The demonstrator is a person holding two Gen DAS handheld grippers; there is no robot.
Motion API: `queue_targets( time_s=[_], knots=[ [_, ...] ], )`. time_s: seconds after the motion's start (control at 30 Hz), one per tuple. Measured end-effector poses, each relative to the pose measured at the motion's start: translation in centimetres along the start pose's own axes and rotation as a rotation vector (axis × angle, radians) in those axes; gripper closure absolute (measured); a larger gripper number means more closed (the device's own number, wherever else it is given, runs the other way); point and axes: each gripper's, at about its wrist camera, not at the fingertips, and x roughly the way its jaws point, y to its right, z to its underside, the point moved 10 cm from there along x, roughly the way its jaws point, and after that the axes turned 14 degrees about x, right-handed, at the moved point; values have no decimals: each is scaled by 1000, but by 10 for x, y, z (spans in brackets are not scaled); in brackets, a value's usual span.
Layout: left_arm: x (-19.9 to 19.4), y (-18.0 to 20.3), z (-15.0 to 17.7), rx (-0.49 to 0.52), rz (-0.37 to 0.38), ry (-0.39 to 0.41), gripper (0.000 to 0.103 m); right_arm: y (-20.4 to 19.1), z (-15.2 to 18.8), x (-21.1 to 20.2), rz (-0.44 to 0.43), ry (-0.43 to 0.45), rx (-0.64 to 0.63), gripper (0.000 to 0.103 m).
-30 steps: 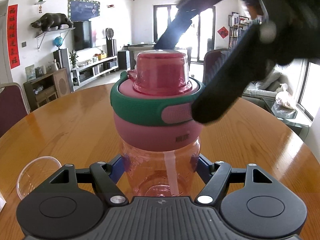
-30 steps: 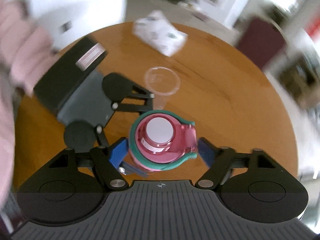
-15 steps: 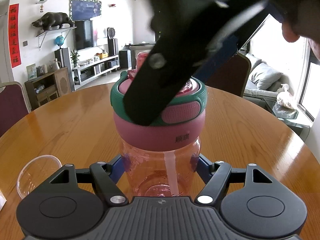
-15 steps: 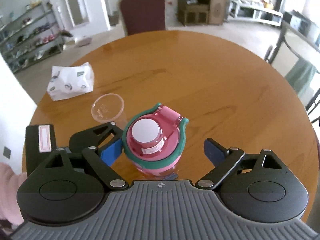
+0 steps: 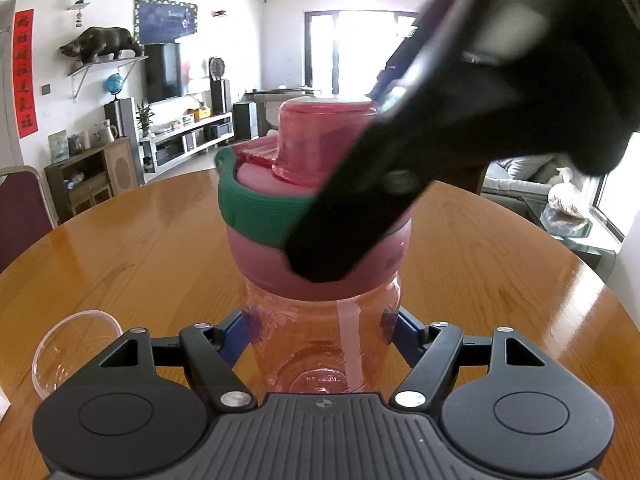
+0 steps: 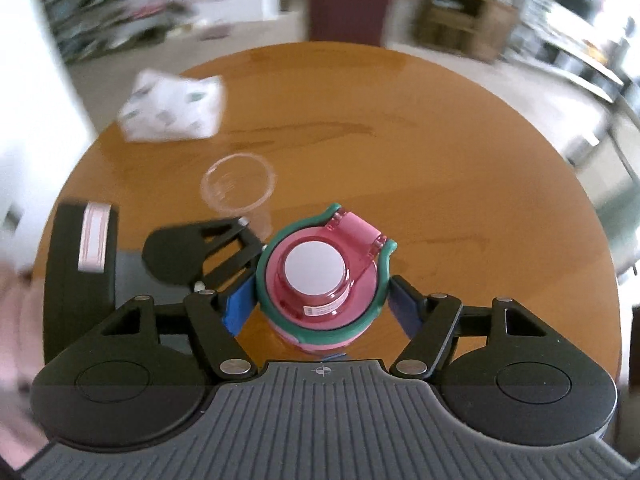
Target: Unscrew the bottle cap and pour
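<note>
So the pink bottle (image 5: pixel 320 332) stands on the counter (image 5: pixel 120 248), left gripper (image 5: pixel 320 330) fingers pinching its body. Right gripper (image 6: pixel 320 300) fingers pinch the cap (image 6: pixel 320 280), not off yet. Nothing poured, cup (image 6: pixel 239 184) looks empty. Cap's sticker is too small to read.

Round wooden table (image 6: pixel 440 152) carries an upright pink bottle (image 6: pixel 324 280) near 6 o'clock, a clear plastic cup (image 6: pixel 239 184) at 10 o'clock of it, and a white patterned packet (image 6: pixel 174 106) beyond.
</note>
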Motion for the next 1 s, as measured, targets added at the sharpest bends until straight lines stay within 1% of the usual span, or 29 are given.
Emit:
queue_targets(
  time_s=[0.17, 0.2, 0.3, 0.4, 0.43, 0.47, 0.5, 0.57, 0.63, 0.7, 0.73, 0.77, 0.8, 0.83, 0.87, 0.9, 0.93, 0.97, 1.0],
  knots=[
    [0, 1, 1, 1, 21, 5, 32, -3, 3, -5, -162, -46, -349, 32],
    [1, 2, 1, 2, 23, 5, 32, -2, 1, -4, -187, -63, -393, 32],
    [1, 2, 2, 5, 29, 5, 32, -1, 1, -5, -242, -132, -494, 32],
    [0, 2, 2, -4, 27, 3, 32, 0, -3, -4, -259, -179, -514, 31],
    [-1, 2, 3, -7, 24, 3, 32, 0, -4, -5, -258, -176, -474, 31],
    [0, 0, 2, -8, 23, 3, 32, 0, -5, -6, -257, -173, -429, 25],
    [0, 0, 2, -10, 21, 4, 32, 0, -7, -7, -249, -154, -357, 23],
    [1, -4, 2, -14, 14, 3, 32, 2, -13, -12, -216, -76, -196, 7],
    [2, -7, 2, -18, 8, 0, 32, 11, -17, -10, -105, 7, -8, 7],
    [1, -5, 2, -20, 3, -2, 32, 27, -16, -6, 42, 33, 286, 6],
    [1, -3, 2, -20, 2, -3, 32, 31, -12, -6, 78, 23, 415, 6],
    [1, -2, 2, -20, 2, -4, 32, 32, -11, -5, 84, 18, 447, 7],
    [0, -2, 2, -19, 2, -5, 32, 27, -8, -7, 75, 11, 528, 8],
    [0, -2, 2, -19, 2, -6, 32, 24, -7, -8, 79, 19, 544, 9],
    [0, -2, 2, -18, 2, -6, 32, 20, -6, -8, 111, 24, 531, 13],
    [0, -2, 2, -18, 2, -6, 32, 18, -6, -8, 133, 24, 515, 13],
    [-4, -3, -1, -20, 4, -7, 32, 13, -5, -6, 155, 21, 492, 16],
    [-9, -5, -3, -21, 5, -7, 32, 7, -4, -4, 176, 19, 469, 23],
    [-9, -5, -3, -21, 5, -6, 32, 5, -3, -4, 182, 20, 460, 27]
  ],
)
